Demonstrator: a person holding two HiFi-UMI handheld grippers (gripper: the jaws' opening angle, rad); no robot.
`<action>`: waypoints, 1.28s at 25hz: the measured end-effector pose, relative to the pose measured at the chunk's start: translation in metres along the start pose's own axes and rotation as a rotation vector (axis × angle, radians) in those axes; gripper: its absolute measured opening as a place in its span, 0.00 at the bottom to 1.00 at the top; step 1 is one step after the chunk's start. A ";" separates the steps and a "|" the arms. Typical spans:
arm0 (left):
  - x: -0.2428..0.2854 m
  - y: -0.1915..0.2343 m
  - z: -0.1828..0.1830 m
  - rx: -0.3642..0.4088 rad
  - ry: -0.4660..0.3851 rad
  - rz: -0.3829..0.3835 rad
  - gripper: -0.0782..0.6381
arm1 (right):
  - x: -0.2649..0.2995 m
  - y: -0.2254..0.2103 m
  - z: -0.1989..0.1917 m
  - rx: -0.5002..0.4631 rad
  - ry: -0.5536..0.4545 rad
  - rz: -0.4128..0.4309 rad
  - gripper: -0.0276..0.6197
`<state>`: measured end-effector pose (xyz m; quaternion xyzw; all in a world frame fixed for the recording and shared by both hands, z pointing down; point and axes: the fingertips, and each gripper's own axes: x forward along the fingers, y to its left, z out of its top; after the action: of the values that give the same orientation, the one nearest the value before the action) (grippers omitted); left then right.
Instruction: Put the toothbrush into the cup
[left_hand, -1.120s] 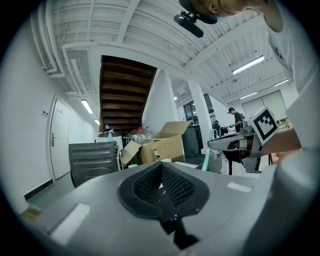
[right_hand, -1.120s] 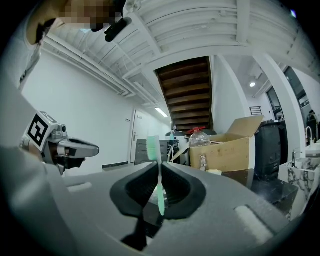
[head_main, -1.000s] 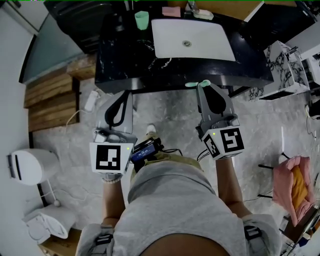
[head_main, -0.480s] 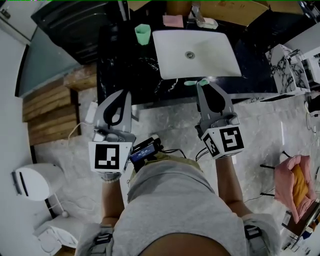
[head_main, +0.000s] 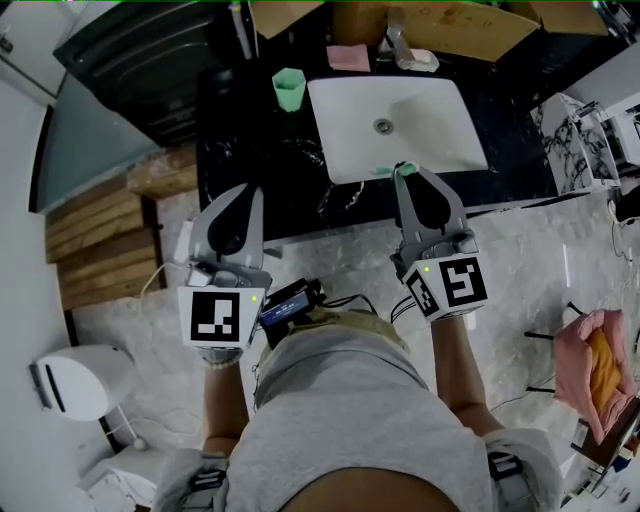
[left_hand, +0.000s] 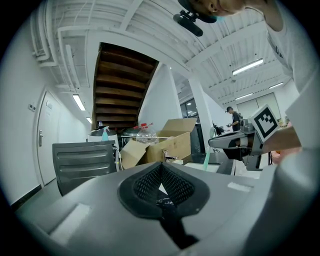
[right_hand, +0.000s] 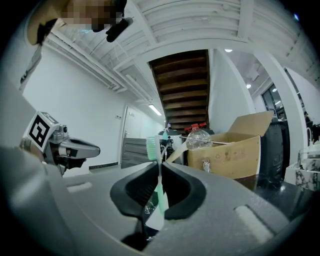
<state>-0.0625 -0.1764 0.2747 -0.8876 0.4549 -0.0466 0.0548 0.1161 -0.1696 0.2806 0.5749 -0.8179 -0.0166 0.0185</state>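
Observation:
A mint-green cup (head_main: 289, 89) stands upright on the black counter (head_main: 250, 140), left of the white sink (head_main: 440, 140). My right gripper (head_main: 403, 170) is shut on a mint-green toothbrush (head_main: 381, 170), whose end sticks out to the left over the sink's front rim. In the right gripper view the toothbrush (right_hand: 157, 175) stands upright between the jaws of the right gripper (right_hand: 159, 167), bristle head on top. My left gripper (head_main: 250, 190) hovers at the counter's front edge, shut on nothing; its pads (left_hand: 172, 182) meet at the tip. The cup lies well beyond both grippers.
A pink pad (head_main: 348, 57) and a faucet (head_main: 398, 40) sit behind the sink. Cardboard boxes (right_hand: 230, 145) stand past the counter. Wooden steps (head_main: 100, 240) and a white toilet (head_main: 70, 355) are at the left, a pink cloth (head_main: 590, 370) at the right.
Both grippers have come forward toward the counter. The right gripper's tip with the toothbrush has passed from the counter's front edge to the sink's rim; the left one now reaches the counter edge.

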 end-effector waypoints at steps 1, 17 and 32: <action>0.001 0.002 -0.001 -0.002 0.003 0.001 0.12 | 0.002 0.000 0.000 0.000 -0.001 -0.002 0.08; -0.002 0.012 -0.010 0.002 -0.001 -0.001 0.12 | 0.006 0.008 -0.004 -0.010 0.007 -0.003 0.08; -0.002 0.034 -0.003 0.009 -0.019 0.073 0.12 | 0.031 0.012 0.008 -0.026 -0.014 0.063 0.08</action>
<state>-0.0908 -0.1948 0.2730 -0.8704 0.4865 -0.0383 0.0646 0.0938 -0.1943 0.2734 0.5484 -0.8354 -0.0308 0.0207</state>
